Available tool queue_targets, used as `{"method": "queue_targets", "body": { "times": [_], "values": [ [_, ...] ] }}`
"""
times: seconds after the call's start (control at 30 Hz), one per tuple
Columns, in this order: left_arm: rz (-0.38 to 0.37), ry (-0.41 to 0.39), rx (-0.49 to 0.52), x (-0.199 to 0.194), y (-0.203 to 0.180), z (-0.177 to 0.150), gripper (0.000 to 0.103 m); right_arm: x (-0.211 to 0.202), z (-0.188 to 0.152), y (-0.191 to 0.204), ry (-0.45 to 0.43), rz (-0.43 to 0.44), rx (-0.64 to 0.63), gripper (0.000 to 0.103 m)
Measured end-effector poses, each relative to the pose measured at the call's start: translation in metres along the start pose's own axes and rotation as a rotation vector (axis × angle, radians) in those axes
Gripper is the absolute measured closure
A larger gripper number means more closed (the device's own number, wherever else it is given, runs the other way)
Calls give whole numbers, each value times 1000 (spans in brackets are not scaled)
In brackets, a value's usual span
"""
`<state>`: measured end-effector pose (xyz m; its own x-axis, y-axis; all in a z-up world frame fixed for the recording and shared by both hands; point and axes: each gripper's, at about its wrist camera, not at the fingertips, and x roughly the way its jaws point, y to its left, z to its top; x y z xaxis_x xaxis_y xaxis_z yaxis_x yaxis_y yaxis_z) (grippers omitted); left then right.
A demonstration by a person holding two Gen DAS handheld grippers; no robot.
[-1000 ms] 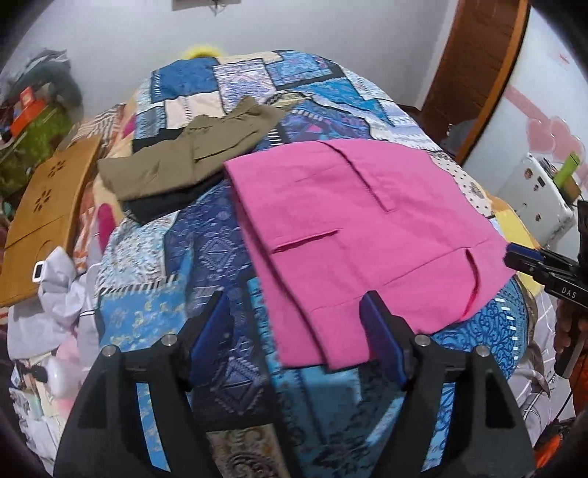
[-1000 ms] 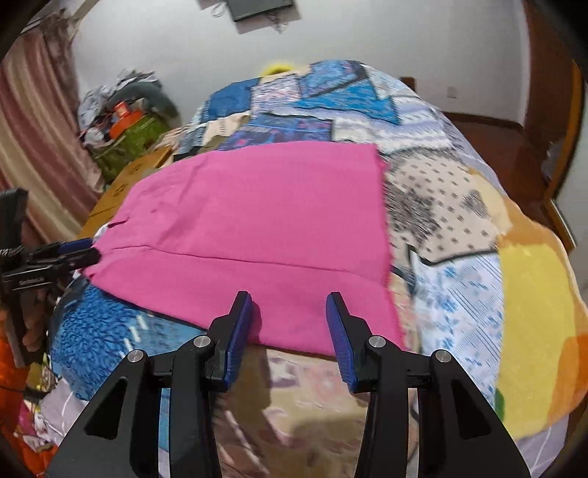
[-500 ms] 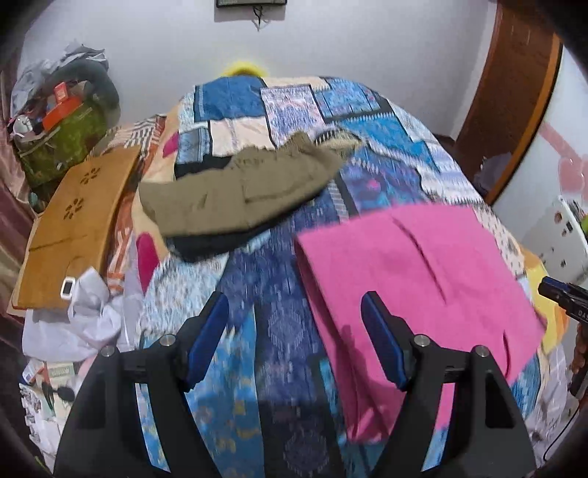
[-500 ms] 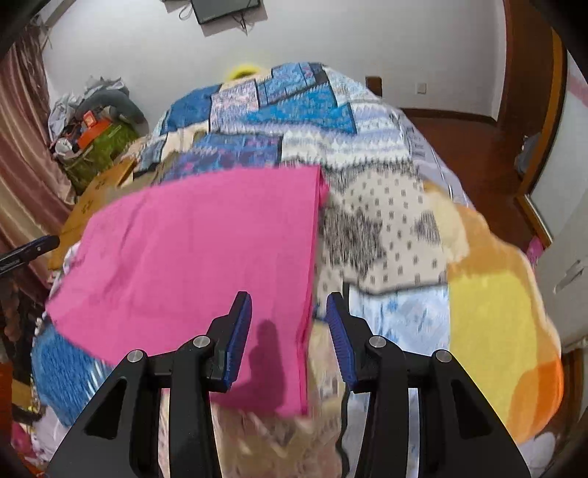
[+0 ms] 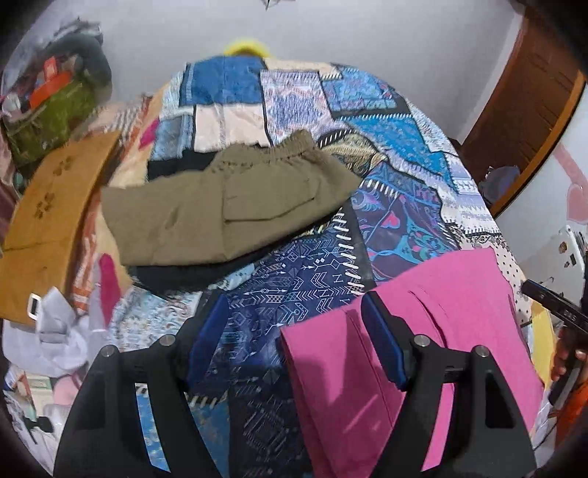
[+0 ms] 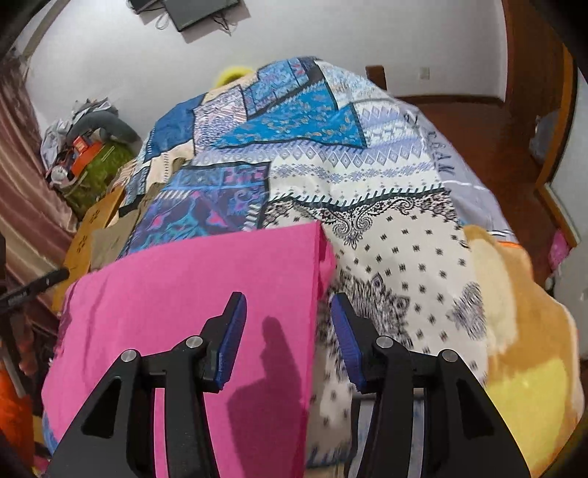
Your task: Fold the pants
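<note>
- The pink pants [image 5: 433, 331] are laid flat and folded on the patchwork bedspread [image 5: 316, 283], at its near right part in the left wrist view.
- The left gripper [image 5: 294, 342] is held above the bedspread with its fingers spread wide; nothing is pinched between them, and its right finger is seen over the left edge of the pink pants.
- The right gripper [image 6: 288, 342] is held with its fingers spread apart and empty, straddling the right edge of the pink pants [image 6: 191, 305]; its shadow falls on the cloth.
- No open container can be made out; only a cluttered pile [image 5: 55, 92] against the wall is seen, its contents too blurred to tell.
- Only in the left wrist view are the olive pants [image 5: 220, 206] fully shown, lying on a dark garment [image 5: 176, 275] farther up the bed, well apart from the pink pants.
- A wooden board [image 5: 47, 220] beside the bed and a white cloth [image 5: 47, 338] below it are shown largely in that view.
- Only in the right wrist view are the wall-mounted screen [image 6: 198, 11], the yellow-orange blanket [image 6: 525, 349] at the bed's right side and the bedspread's [image 6: 386, 176] white dotted patch shown.
</note>
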<state>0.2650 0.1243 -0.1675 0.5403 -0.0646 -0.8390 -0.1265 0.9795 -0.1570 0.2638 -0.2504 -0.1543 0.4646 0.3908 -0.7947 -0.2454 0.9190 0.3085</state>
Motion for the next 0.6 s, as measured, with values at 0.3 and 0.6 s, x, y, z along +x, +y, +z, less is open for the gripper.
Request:
{"method": "queue_targets", "body": {
  "times": [0.3, 0.6],
  "values": [
    [-62, 92, 13, 39, -11, 1, 29, 50, 29, -25, 84, 50, 125, 58],
    [-127, 131, -33, 49, 1, -6, 28, 74, 31, -4, 99, 42, 10, 59]
  ]
}}
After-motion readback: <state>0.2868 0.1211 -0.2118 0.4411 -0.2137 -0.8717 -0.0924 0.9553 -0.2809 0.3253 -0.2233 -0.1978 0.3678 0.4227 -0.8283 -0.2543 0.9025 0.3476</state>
